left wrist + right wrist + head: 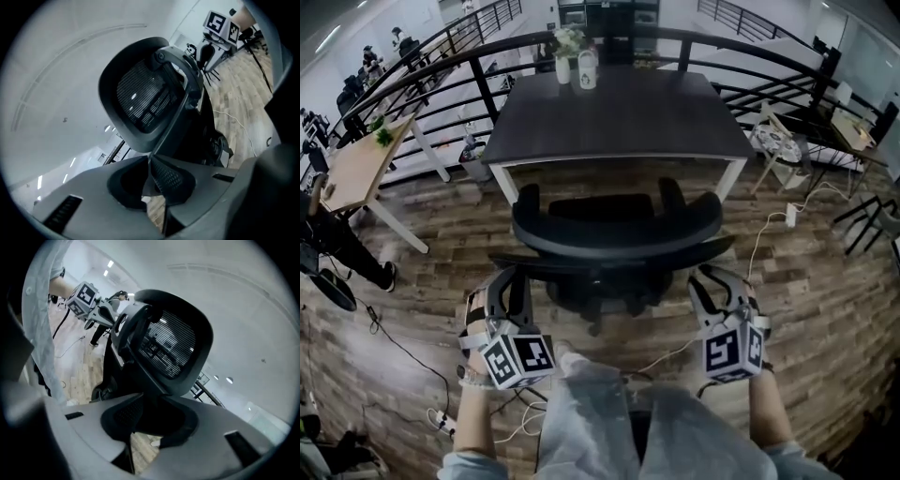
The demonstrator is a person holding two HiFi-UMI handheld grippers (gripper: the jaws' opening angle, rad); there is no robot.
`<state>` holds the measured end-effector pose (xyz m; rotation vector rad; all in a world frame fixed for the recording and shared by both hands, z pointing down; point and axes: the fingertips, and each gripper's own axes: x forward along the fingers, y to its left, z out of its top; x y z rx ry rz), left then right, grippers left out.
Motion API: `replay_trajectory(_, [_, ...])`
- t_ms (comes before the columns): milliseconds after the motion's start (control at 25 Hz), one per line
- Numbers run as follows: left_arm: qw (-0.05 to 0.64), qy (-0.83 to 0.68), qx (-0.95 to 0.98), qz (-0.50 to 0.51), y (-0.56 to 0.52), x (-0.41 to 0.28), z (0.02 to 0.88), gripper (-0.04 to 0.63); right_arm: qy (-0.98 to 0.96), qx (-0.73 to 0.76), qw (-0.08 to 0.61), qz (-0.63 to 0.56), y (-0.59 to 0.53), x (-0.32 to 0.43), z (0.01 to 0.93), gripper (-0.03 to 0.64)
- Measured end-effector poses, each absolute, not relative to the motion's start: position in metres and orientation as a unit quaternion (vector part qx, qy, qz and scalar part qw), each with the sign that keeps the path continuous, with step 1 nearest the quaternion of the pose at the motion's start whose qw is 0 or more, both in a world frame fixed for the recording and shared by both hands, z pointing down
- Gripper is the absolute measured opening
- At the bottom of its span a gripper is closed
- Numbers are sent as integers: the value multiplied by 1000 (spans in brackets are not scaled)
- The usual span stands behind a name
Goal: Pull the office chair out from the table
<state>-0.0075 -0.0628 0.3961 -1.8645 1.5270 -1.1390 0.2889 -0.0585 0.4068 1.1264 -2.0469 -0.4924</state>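
Observation:
A black office chair stands tucked against the near edge of the dark table, its back towards me. My left gripper is at the left end of the chair back's lower bar and my right gripper at the right end. In the left gripper view the jaws are shut on a thin black edge of the chair's frame, below the mesh back. In the right gripper view the jaws hold the thicker black bar under the mesh back.
A vase of flowers and a cup stand at the table's far edge. White cables and a power strip lie on the wooden floor. A wooden desk is at the left, a small round table at the right, a railing behind.

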Motion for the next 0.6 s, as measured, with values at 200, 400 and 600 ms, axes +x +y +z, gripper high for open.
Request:
replay_trajectory(200, [196,561,-720,-358,-51,18,382,11,-833,434,315,-137,-46,264,404,76])
replay_trajectory(400, [148,548,-759,-319,-42,42,385,11,-844,454,266,-104,-45,249,396,3])
replay_trajectory(600, [110,537,-781,-301,-34,58,393,10,-851,472,217,-74,-40,242,388,3])
